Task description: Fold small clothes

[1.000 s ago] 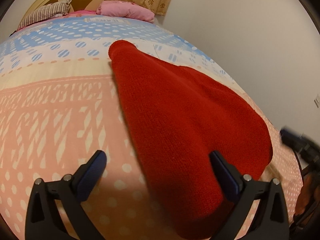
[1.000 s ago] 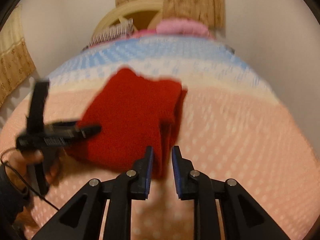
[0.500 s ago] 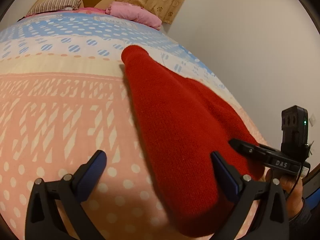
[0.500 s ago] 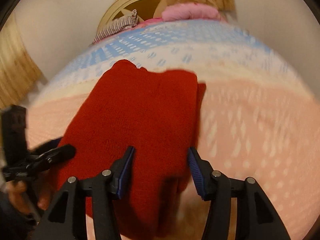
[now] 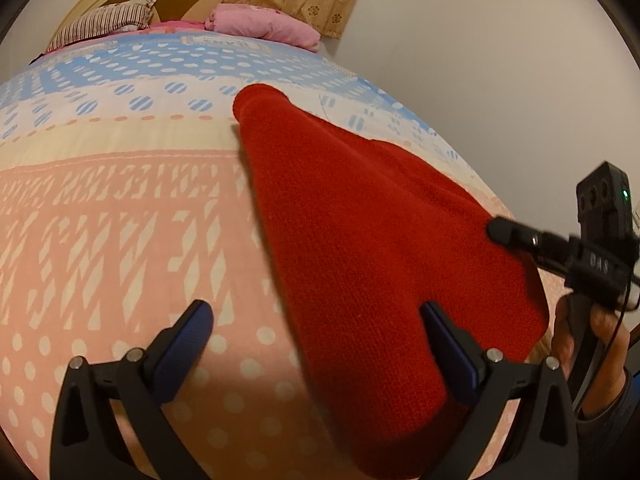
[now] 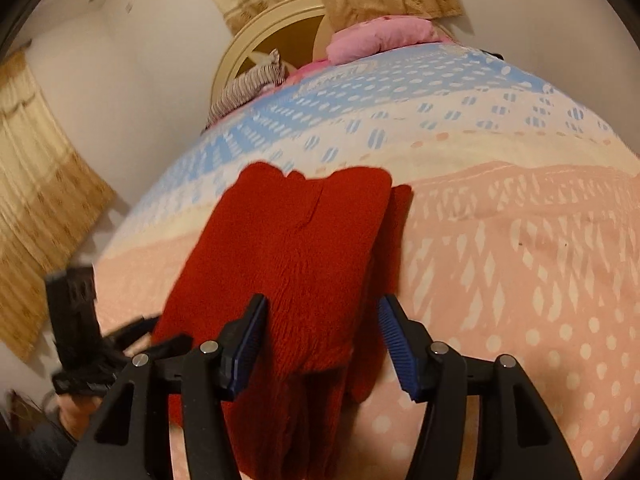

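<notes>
A red knit garment (image 5: 360,240) lies folded lengthways on the patterned bed cover (image 5: 120,220), narrow end pointing to the headboard. My left gripper (image 5: 316,316) hangs open and wide over the garment's near left edge; its right finger is above the cloth and its left finger above bare cover. In the right wrist view the garment (image 6: 296,248) shows a folded layer on top. My right gripper (image 6: 322,308) straddles its near end, jaws opening, with the cloth between the blue pads (image 6: 250,336) but not pinched.
A pink pillow (image 5: 264,28) and a striped pillow (image 5: 104,24) lie by the round headboard (image 6: 256,40). A plain wall (image 5: 500,80) runs close along the bed's right side. A hand (image 5: 592,344) grips the other tool at the right edge. Curtains (image 6: 36,184) hang left.
The right gripper went from nearly shut to open and came down and in over the garment's near end, rolling as it went. The left gripper stayed put and open.
</notes>
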`<state>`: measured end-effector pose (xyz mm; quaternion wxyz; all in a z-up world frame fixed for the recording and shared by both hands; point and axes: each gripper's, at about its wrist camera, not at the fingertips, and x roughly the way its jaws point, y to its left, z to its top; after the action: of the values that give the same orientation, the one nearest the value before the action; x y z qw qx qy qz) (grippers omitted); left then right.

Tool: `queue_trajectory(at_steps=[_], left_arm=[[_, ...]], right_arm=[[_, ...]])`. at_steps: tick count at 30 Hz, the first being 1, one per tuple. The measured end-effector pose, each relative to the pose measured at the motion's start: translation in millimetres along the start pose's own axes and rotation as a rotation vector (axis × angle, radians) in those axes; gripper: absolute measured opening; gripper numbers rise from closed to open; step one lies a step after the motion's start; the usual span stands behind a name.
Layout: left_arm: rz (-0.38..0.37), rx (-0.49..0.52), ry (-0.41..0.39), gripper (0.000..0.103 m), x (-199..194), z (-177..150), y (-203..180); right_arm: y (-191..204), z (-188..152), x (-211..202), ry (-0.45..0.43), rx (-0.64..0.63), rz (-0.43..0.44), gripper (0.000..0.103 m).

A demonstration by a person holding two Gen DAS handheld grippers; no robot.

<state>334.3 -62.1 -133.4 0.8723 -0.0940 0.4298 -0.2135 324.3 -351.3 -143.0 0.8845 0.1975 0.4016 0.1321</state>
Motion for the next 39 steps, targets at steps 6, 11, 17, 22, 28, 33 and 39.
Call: queue_trajectory(at_steps=[6, 11, 17, 22, 28, 33, 39], left_arm=[[0.005, 0.004, 0.000, 0.103, 0.6, -0.9, -2.4], [0.005, 0.005, 0.001, 0.103, 1.9, -0.7, -3.2], [0.004, 0.011, 0.005, 0.103, 3.7, -0.5, -3.8], [0.003, 0.012, 0.006, 0.103, 4.2, -0.4, -4.3], [-0.001, 0.024, 0.010, 0.103, 4.8, -0.7, -6.3], [-0.016, 0.034, 0.015, 0.103, 5.3, -0.7, -8.8], [-0.093, 0.068, 0.026, 0.071, 1.7, -0.6, -18.9]], right_arm=[[-22.3, 20.0, 14.1, -0.012, 0.132, 0.019, 0.061], [-50.0, 32.2, 38.8, 0.026, 0.243, 0.001, 0.062], [-55.0, 49.4, 60.3, 0.028, 0.249, 0.020, 0.062], [-53.3, 56.8, 73.2, 0.027, 0.224, 0.039, 0.062], [-51.4, 54.1, 76.0, 0.030, 0.194, 0.096, 0.062], [-46.0, 50.4, 83.6, 0.059, 0.165, 0.113, 0.040], [-39.0, 48.7, 83.4, 0.055, 0.134, 0.089, 0.031]])
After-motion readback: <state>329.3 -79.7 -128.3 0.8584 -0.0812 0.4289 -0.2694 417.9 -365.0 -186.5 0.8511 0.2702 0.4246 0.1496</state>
